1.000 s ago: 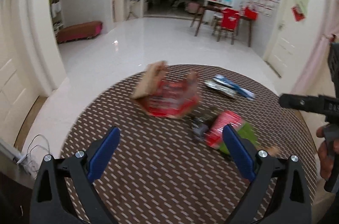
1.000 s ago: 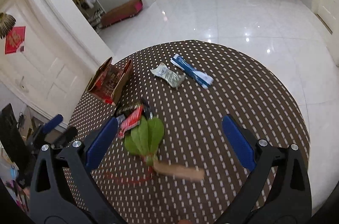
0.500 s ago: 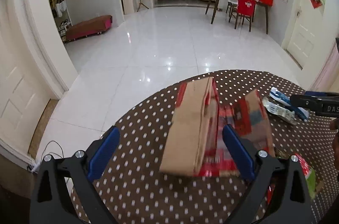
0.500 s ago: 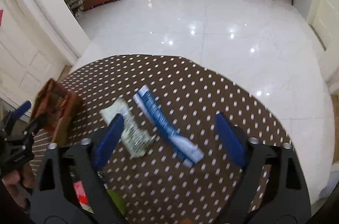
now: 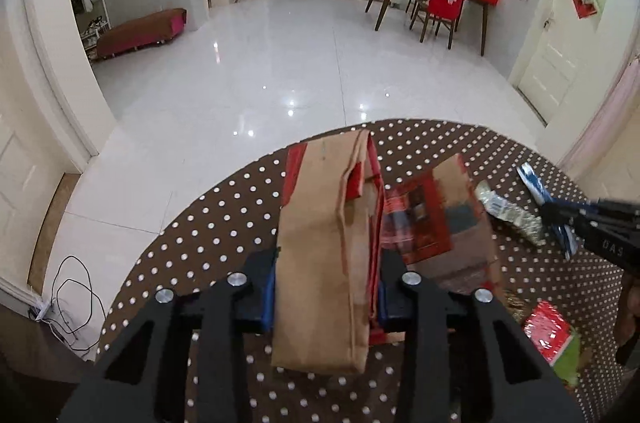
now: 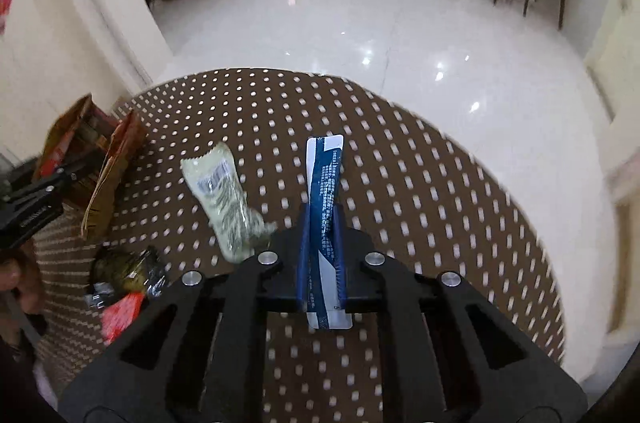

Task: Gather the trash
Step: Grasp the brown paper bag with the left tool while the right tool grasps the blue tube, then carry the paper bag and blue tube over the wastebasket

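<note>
My left gripper is shut on the near wall of a brown and red paper bag that stands open on the dotted round table. My right gripper is shut on a blue and white wrapper. A pale green crumpled wrapper lies just left of it, and also shows in the left wrist view. The paper bag shows at the left of the right wrist view, with the left gripper on it.
A dark crumpled wrapper and a red packet lie at the near left of the table. A red and green packet lies at the right. Beyond the table edge is white tiled floor.
My left gripper moved onto the paper bag and shut on its wall. My right gripper moved onto the blue wrapper and shut on it.
</note>
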Available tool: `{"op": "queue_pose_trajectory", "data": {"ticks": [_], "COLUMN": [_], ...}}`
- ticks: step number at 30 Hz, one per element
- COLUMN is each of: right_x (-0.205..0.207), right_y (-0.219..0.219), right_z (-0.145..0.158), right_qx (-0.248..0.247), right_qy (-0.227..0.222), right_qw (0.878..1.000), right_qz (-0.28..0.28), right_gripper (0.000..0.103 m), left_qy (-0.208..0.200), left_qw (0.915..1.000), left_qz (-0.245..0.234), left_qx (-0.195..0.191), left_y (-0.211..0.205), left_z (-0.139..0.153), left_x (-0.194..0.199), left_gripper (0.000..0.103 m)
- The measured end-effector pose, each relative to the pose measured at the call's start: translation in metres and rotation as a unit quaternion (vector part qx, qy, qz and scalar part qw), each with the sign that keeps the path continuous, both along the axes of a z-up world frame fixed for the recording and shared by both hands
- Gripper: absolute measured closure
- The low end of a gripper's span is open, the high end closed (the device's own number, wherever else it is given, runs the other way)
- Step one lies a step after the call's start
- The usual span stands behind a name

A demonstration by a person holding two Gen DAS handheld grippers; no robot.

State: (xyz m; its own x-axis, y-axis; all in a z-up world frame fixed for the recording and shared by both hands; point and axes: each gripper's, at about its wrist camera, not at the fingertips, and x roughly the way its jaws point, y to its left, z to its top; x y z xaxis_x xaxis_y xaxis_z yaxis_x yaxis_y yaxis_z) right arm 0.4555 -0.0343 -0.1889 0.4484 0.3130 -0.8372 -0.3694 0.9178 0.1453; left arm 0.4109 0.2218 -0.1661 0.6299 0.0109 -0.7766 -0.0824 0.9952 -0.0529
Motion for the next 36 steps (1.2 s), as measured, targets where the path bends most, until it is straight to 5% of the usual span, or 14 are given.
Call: {"op": "queue_pose_trajectory", "data": {"ticks": [8, 19, 28, 36], "right_x": [-0.044, -0.087, -0.136, -0.182], "right_y": [-0.062, -0.130, -0.201, -0.283], "right_z": [0.020, 0.062, 0.081, 0.091], "right_qx": [0.109, 0.143, 0.164, 0.167], "right_qy": [0.009, -0.029, -0.057, -0.079], "right_qw": [0.993, 0.988, 0.979, 0.967], "right_qz": [-0.033, -0.058, -0.104, -0.178], "right_gripper": [0.092, 0.092, 0.092, 0.092], "left_qy": [-0.040, -0.094, -0.103, -0.079], "left_qw": [0.9991, 0.9945, 0.9851, 0.9654], "left_qz": [-0.003, -0.039, -0.121, -0.230], "left_qx": [-0.009, -0.023, -0.066, -0.094], "left_y": [-0.013, -0.059, -0.147, -0.252], "left_z": [0.029, 0.087, 0.102, 0.092], "left_x": [-0.036, -0.082, -0.106, -0.120], "left_gripper": [0.069, 0.069, 0.069, 0.069]}}
